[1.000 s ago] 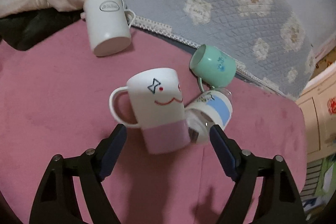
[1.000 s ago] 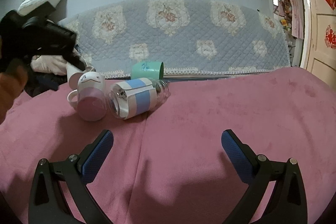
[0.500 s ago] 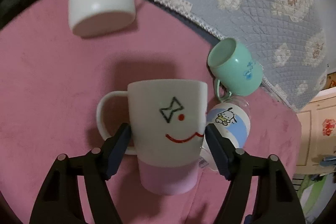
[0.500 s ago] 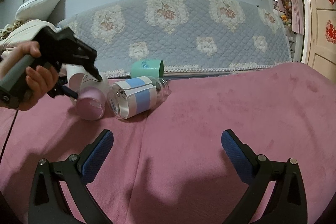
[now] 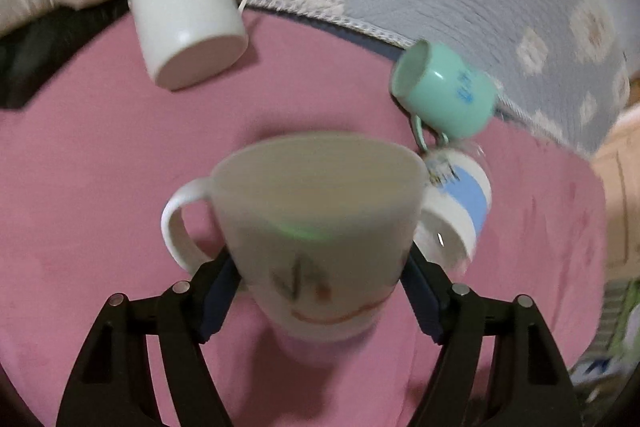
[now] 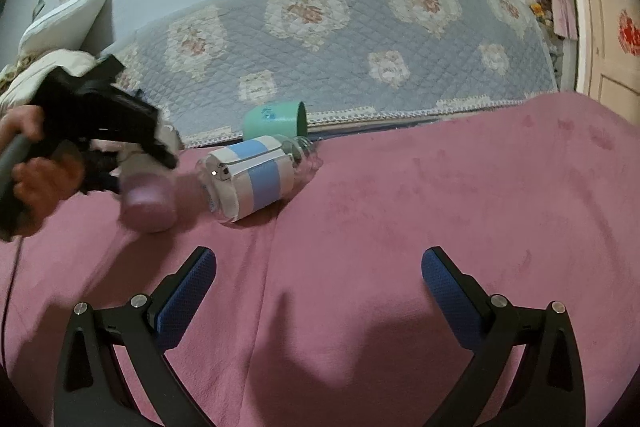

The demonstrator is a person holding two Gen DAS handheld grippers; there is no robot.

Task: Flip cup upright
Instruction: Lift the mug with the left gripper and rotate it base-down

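1. My left gripper (image 5: 320, 291) had its blue-padded fingers (image 5: 218, 297) clamped on both sides of the white ceramic mug with a pink base and a drawn face (image 5: 320, 227).
2. The mug was blurred in the left wrist view. Its wide rim tilted toward the camera, the pink base pointed down and away, and the handle stuck out on the camera's left.
3. On its white wall I could make out a dark bow mark, a red dot and a red wavy mouth.
4. From the right wrist view, the mug's pink base (image 6: 148, 203) hung just above the pink plush cloth (image 6: 400, 227).
5. Just beside the mug lay a clear glass jar with a white-and-blue label (image 5: 456, 211), on its side.
6. Beyond that jar lay a mint-green cup (image 5: 444, 91), also on its side.
7. Well behind the mug sat a plain white mug (image 5: 186, 15), base toward the camera.
8. My right gripper (image 6: 318, 283) hovered over the cloth with its fingers spread wide, holding nothing.
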